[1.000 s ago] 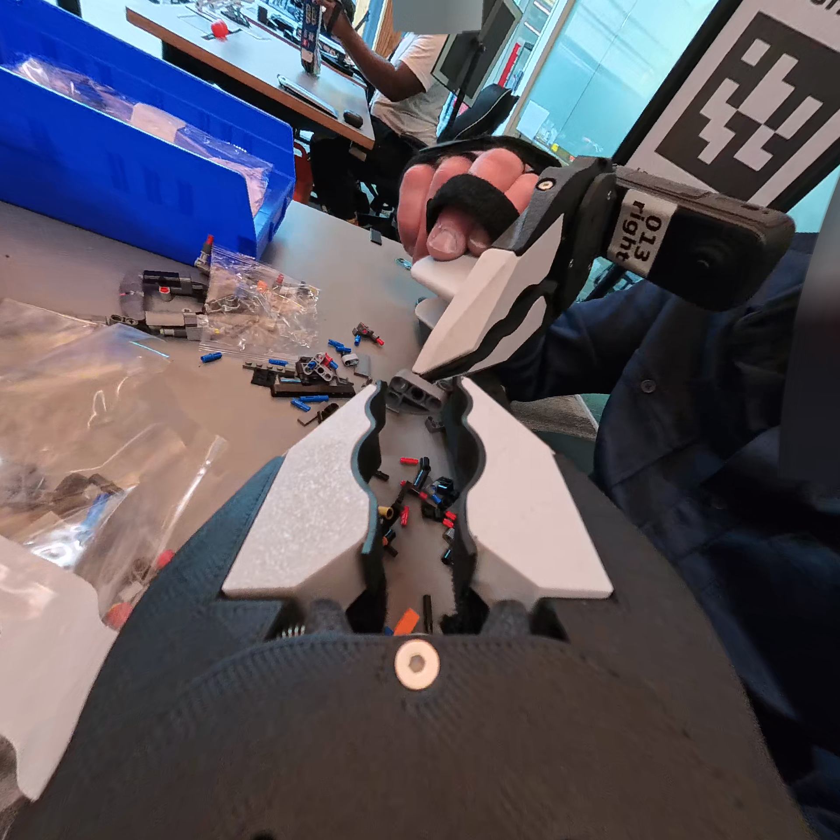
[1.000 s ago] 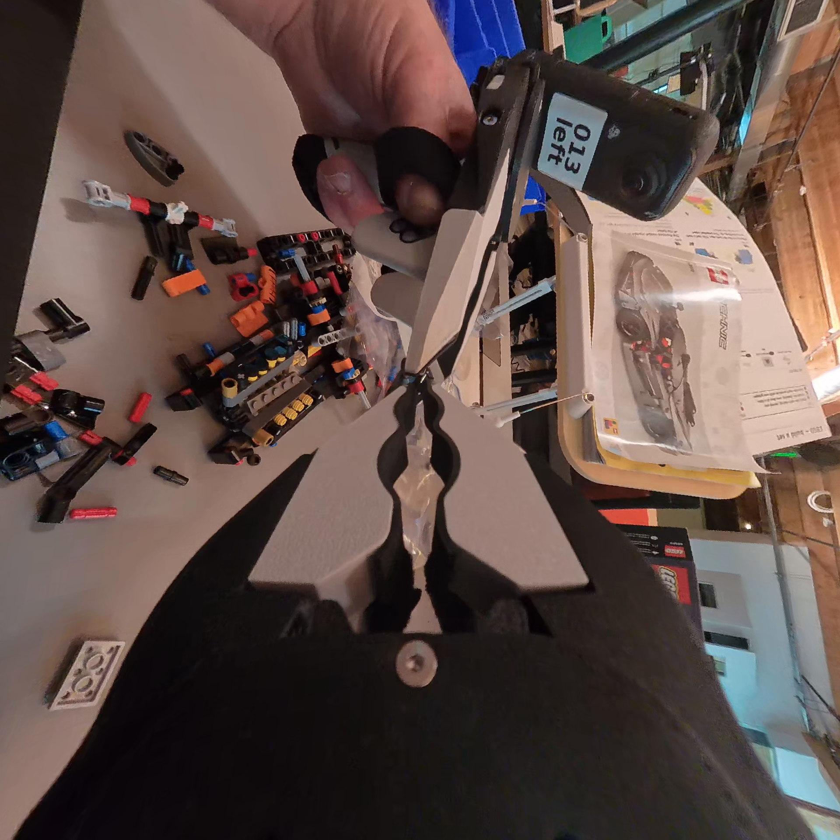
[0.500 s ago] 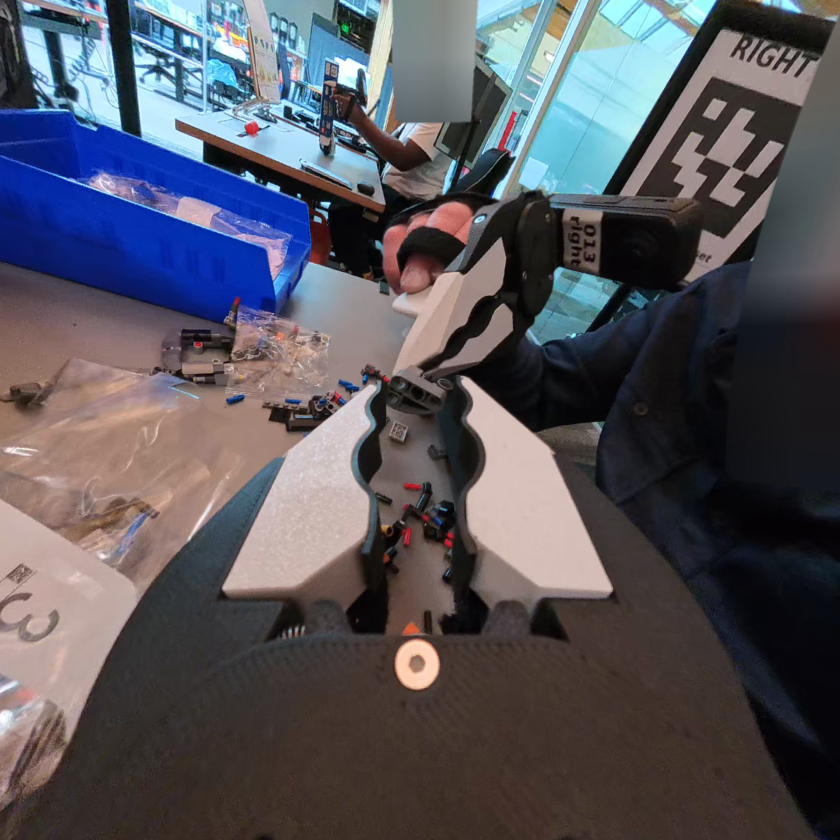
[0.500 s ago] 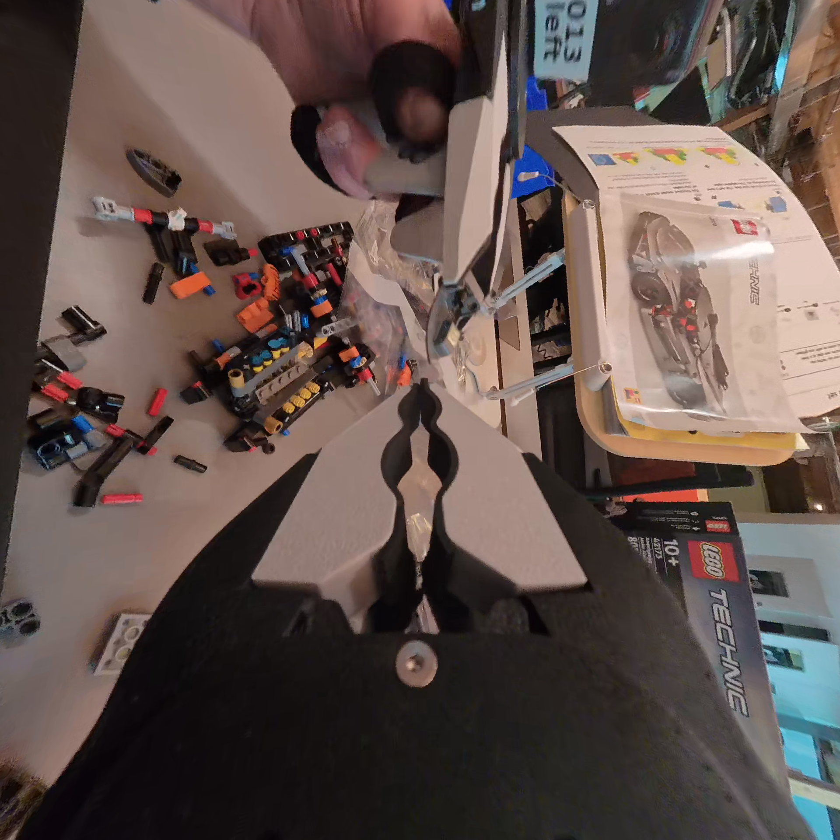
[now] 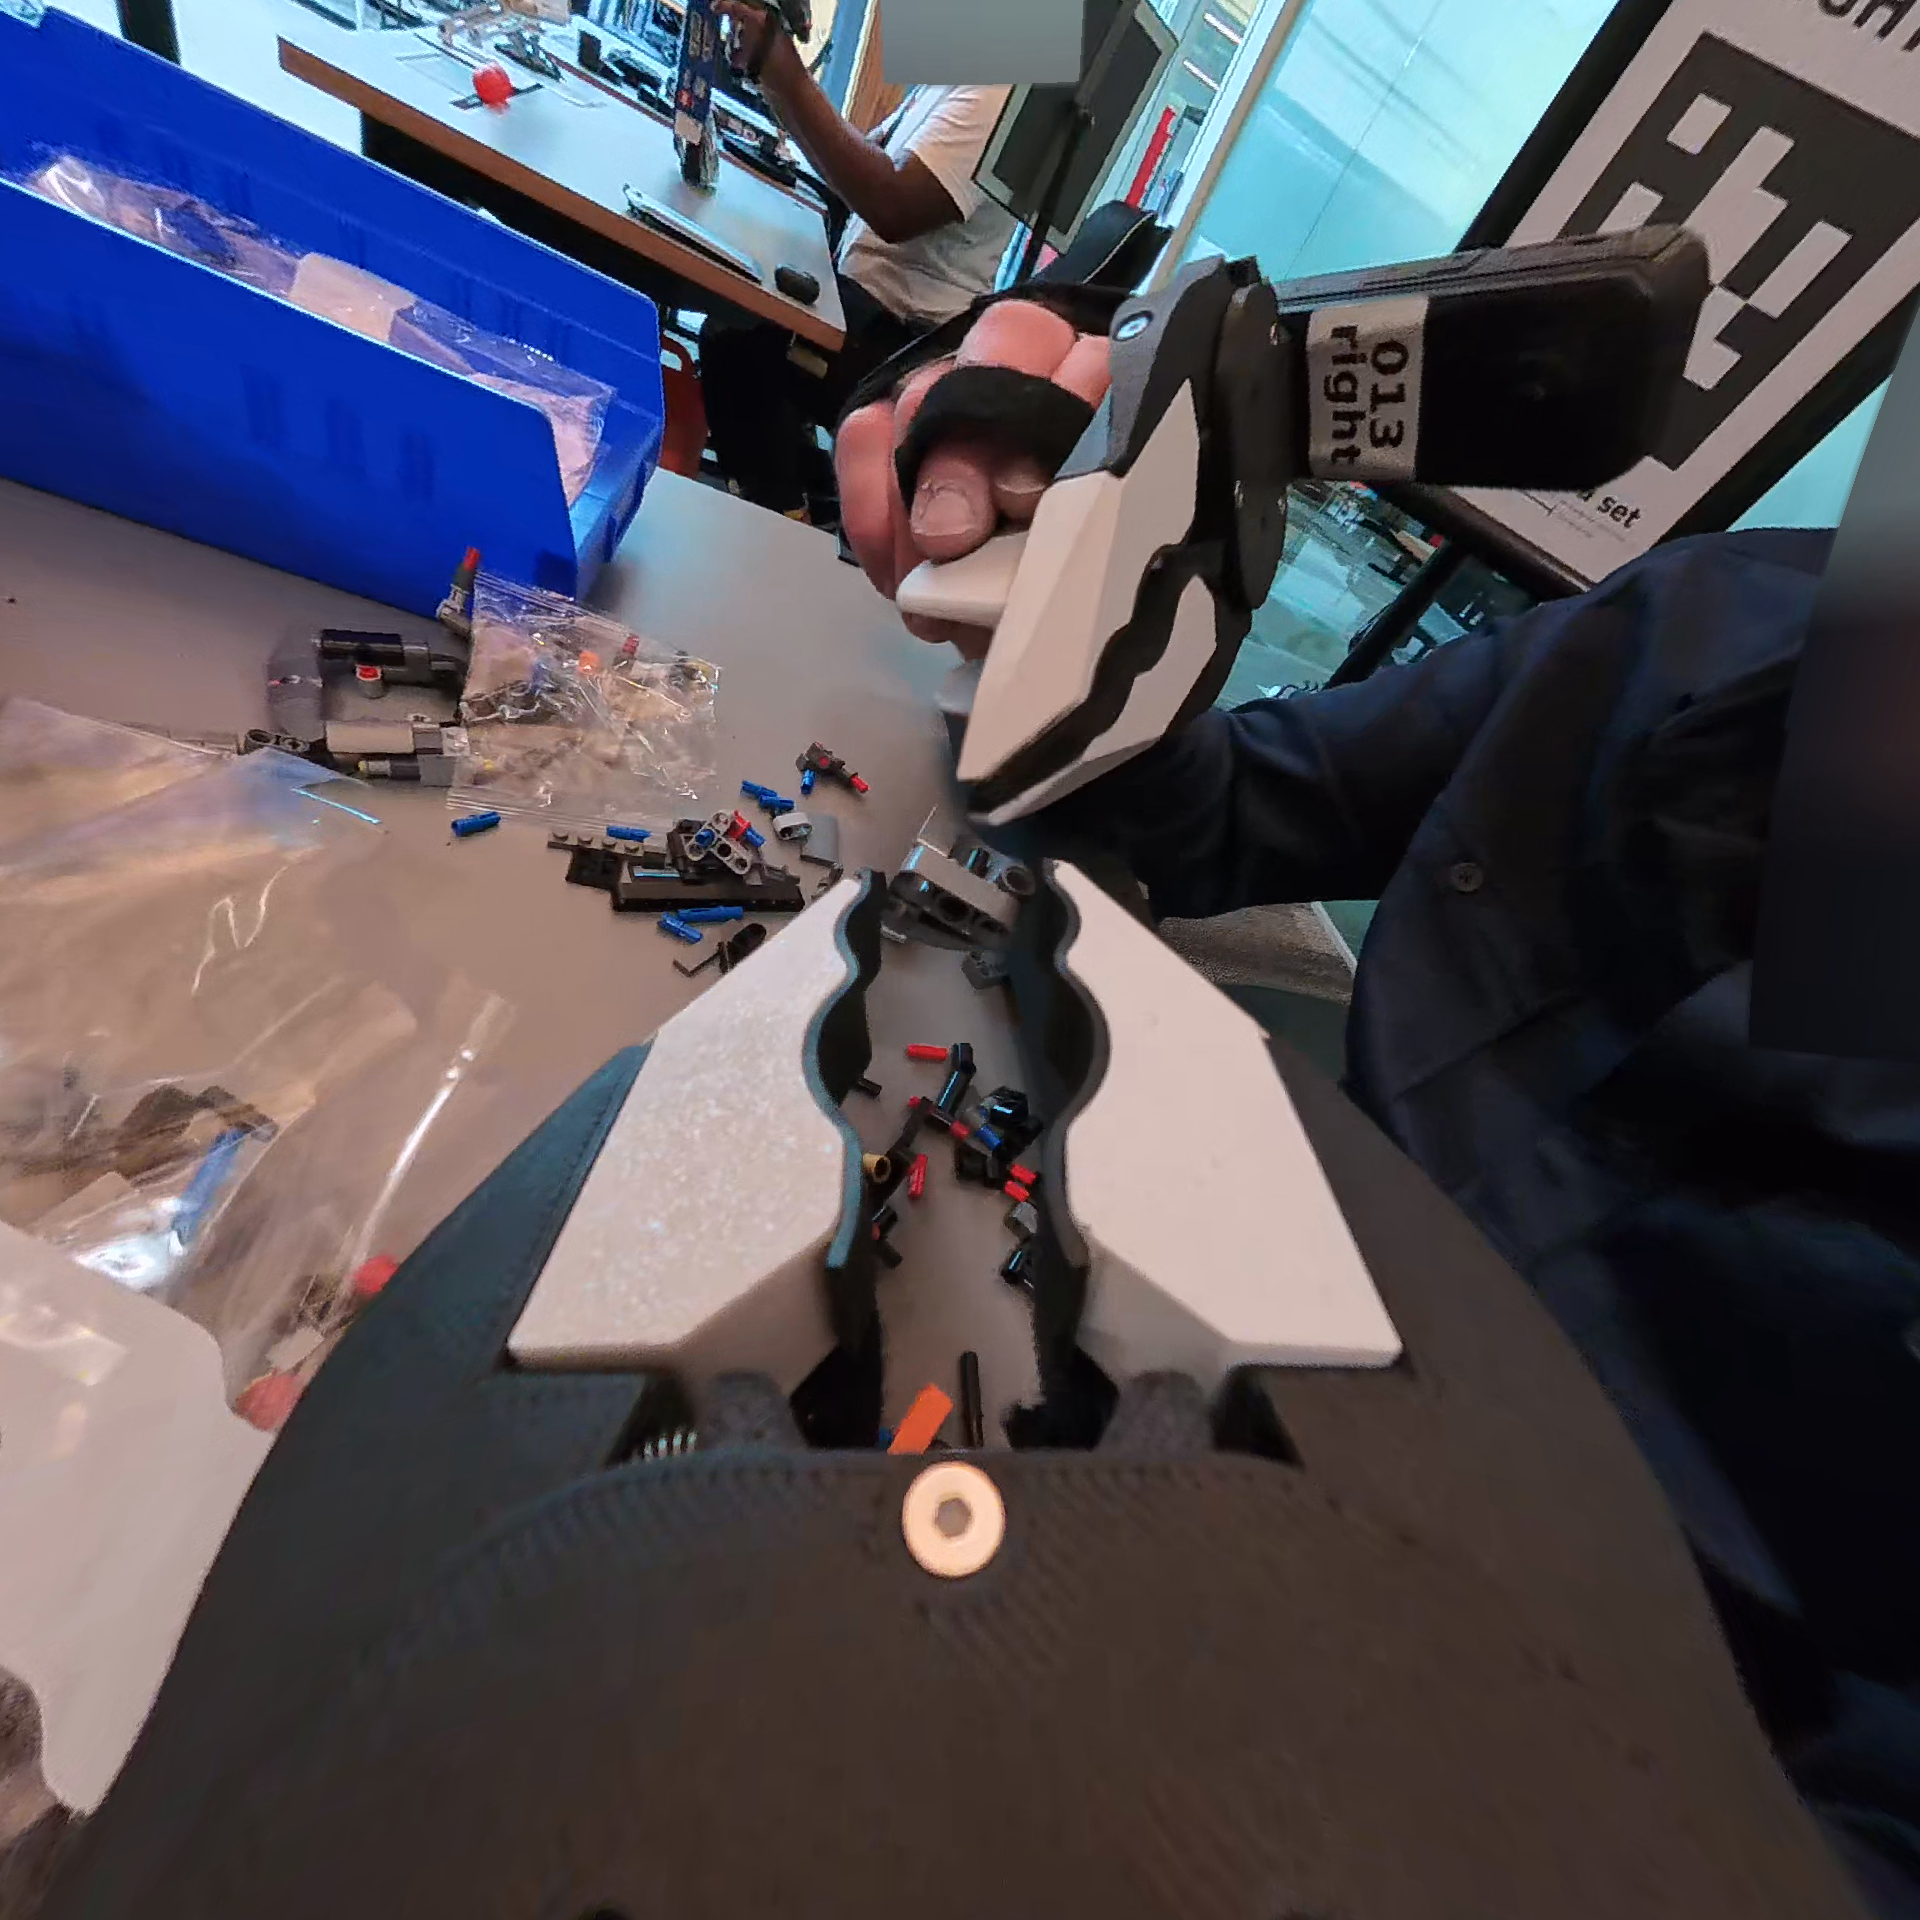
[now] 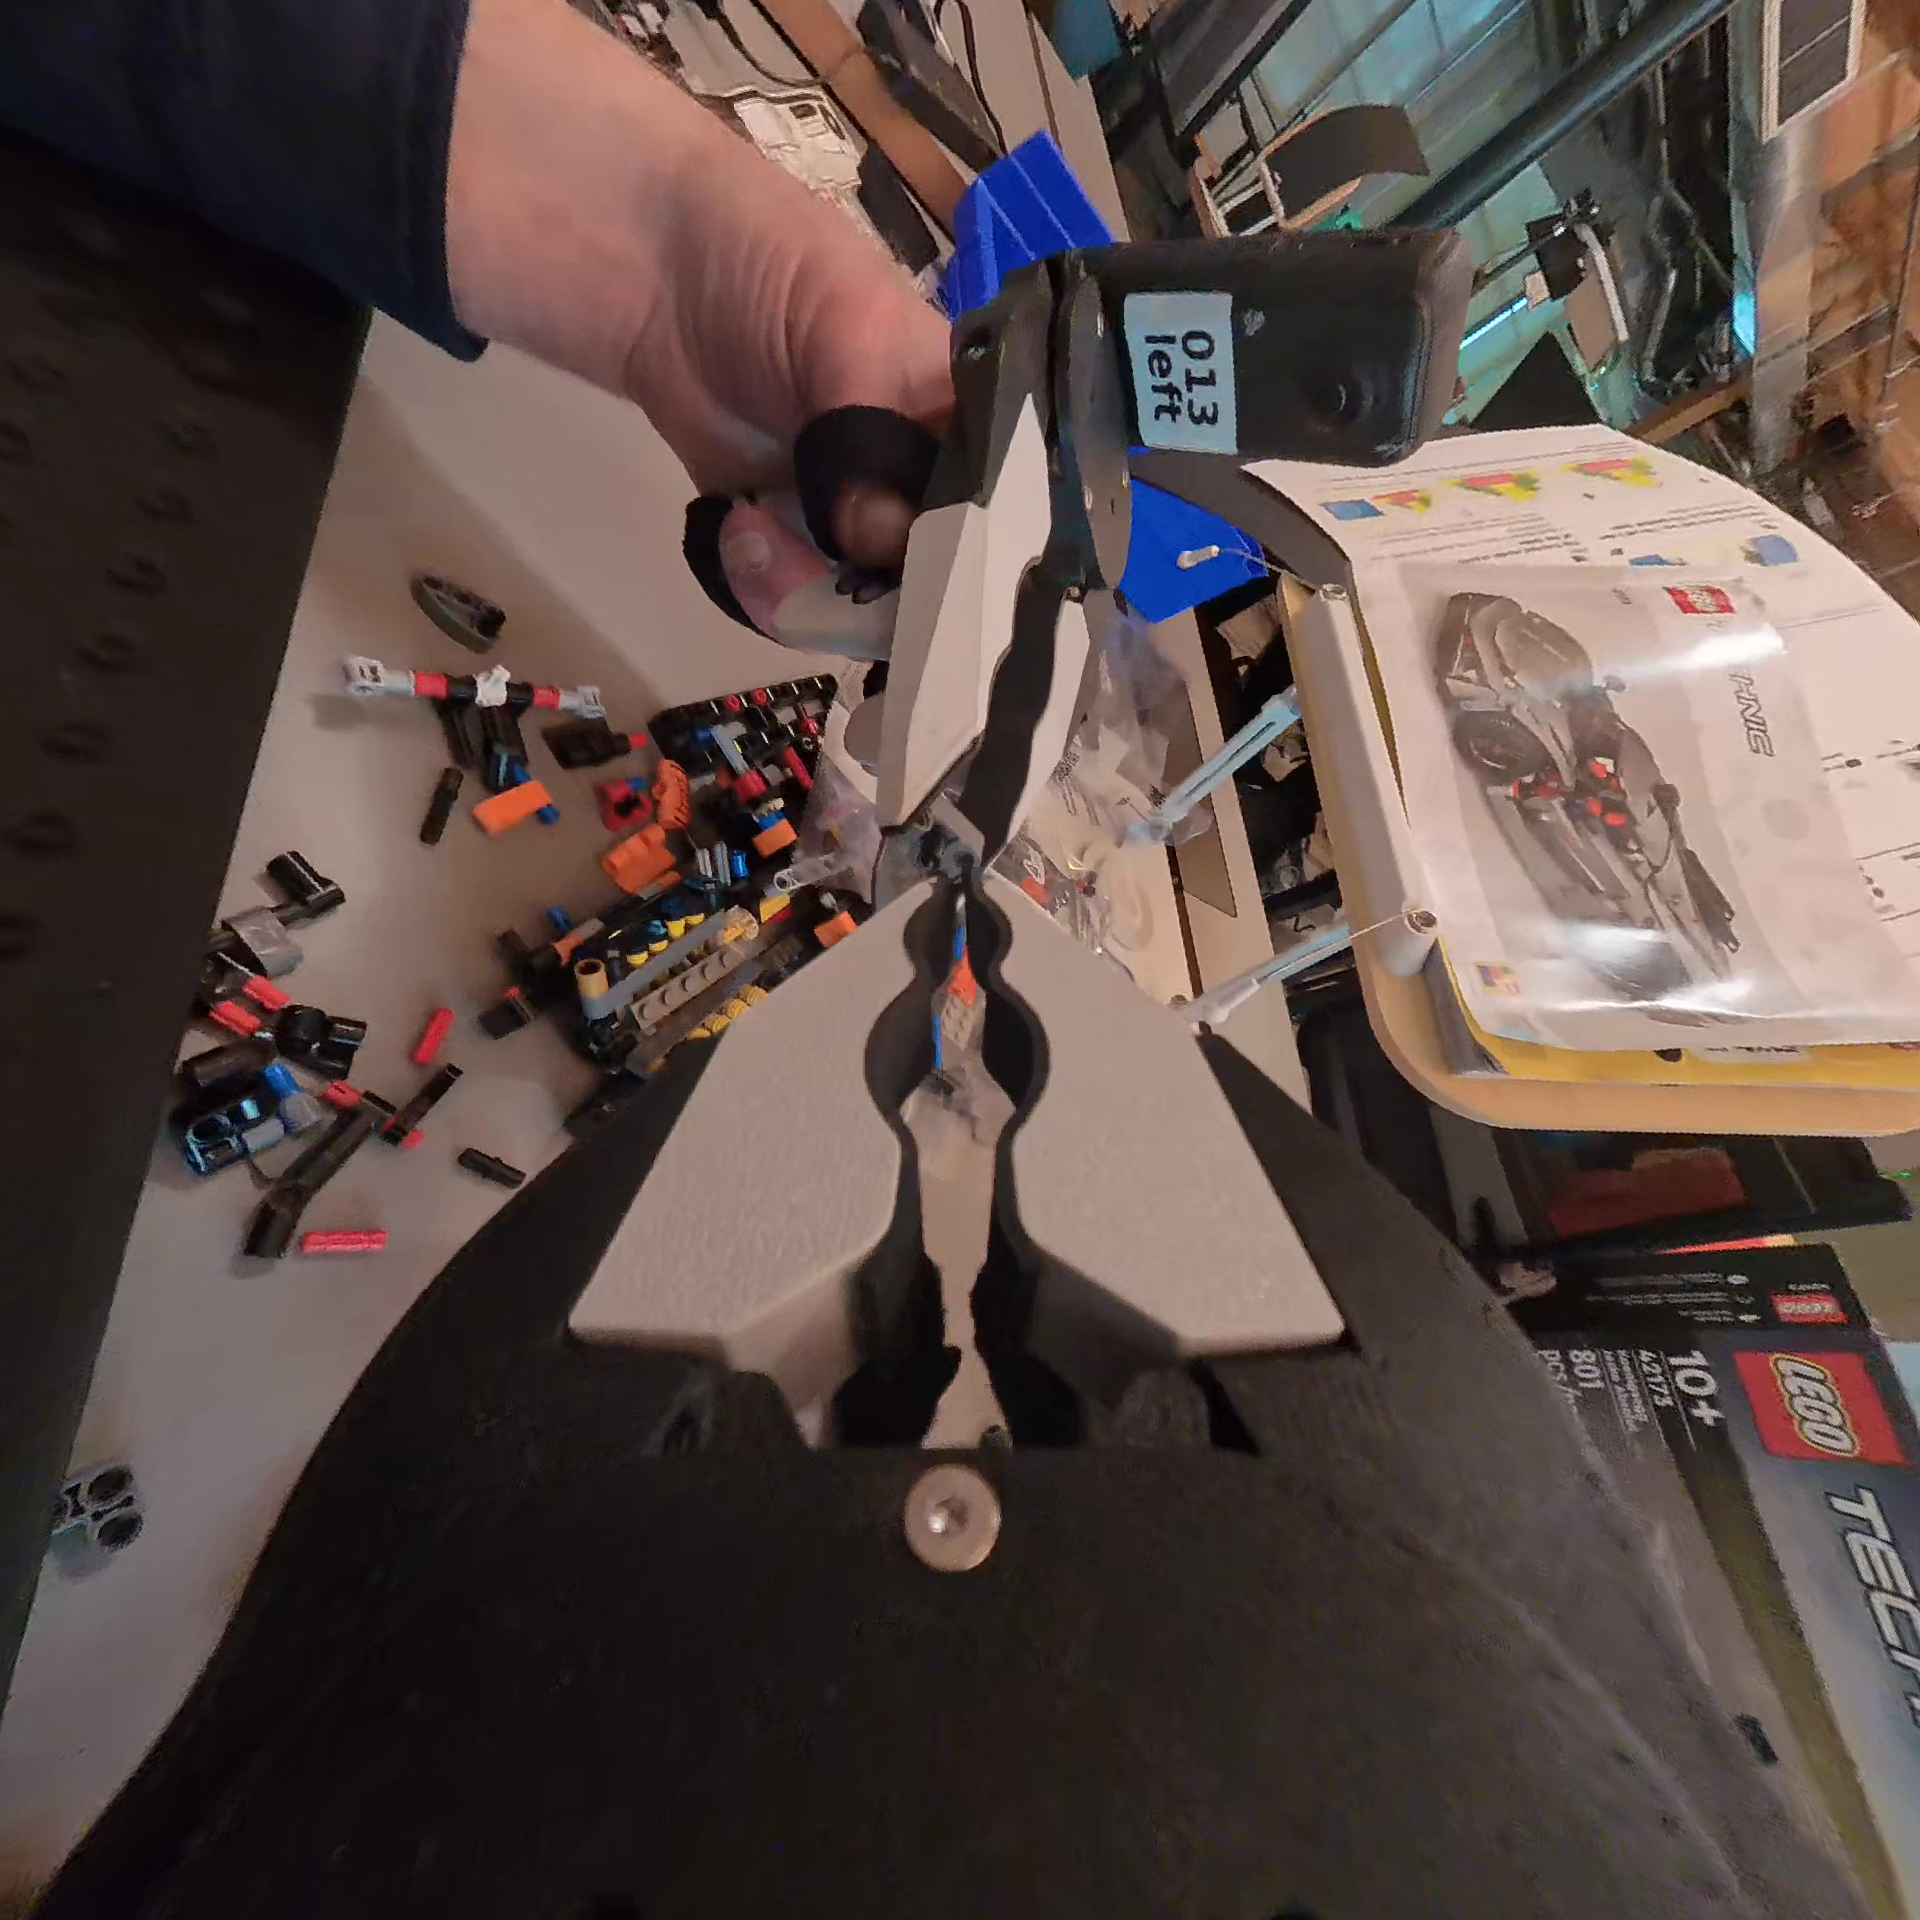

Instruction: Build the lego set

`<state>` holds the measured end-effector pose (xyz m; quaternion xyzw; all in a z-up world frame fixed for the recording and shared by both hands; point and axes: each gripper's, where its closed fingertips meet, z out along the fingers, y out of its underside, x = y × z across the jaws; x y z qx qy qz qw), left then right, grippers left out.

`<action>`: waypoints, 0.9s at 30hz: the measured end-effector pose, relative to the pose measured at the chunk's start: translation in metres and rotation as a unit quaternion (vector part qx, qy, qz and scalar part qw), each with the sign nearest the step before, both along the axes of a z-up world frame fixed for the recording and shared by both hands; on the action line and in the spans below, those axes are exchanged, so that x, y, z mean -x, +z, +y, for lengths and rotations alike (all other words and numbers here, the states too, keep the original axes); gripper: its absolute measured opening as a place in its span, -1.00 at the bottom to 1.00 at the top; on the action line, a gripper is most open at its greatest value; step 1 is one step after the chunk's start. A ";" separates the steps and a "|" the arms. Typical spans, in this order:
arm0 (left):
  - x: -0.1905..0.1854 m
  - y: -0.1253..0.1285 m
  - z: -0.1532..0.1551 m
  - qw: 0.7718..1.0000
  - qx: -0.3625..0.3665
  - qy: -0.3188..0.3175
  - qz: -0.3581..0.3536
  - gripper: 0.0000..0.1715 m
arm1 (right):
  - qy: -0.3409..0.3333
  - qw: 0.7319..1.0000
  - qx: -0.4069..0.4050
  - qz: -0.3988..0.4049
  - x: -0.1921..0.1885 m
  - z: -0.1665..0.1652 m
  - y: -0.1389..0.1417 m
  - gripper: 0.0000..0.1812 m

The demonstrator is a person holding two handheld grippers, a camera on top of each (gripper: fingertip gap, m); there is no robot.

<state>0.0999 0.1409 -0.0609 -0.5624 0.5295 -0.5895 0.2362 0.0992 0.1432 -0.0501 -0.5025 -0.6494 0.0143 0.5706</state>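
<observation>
Now the grey beam (image 5: 951, 902) sits clamped between the left gripper (image 5: 954, 914) jaws.

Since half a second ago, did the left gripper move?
Yes. In the right wrist view, the left gripper and its gray piece came down to the right gripper tips. Before, it sat clearly above them.

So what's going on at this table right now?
A person is building a Lego set with a claw in each hand. The left claw grips a dark grey Technic beam at its tips. The right claw, nearly shut, meets that beam tip to tip. Loose pieces litter the table; the instruction booklet stands alongside.
</observation>
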 end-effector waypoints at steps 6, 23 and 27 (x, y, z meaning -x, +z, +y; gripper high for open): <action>-0.003 -0.003 -0.004 1.000 -0.002 -0.007 0.008 -0.69 | -0.002 0.999 -0.007 -0.032 0.002 0.001 -0.012 -0.95; -0.005 0.002 0.001 0.999 0.042 -0.001 -0.014 -0.69 | -0.046 0.992 -0.099 -0.068 0.008 0.004 -0.008 -0.98; -0.006 0.002 0.003 0.999 0.051 0.003 -0.018 -0.70 | -0.058 0.992 -0.086 -0.068 0.007 0.006 -0.009 -0.99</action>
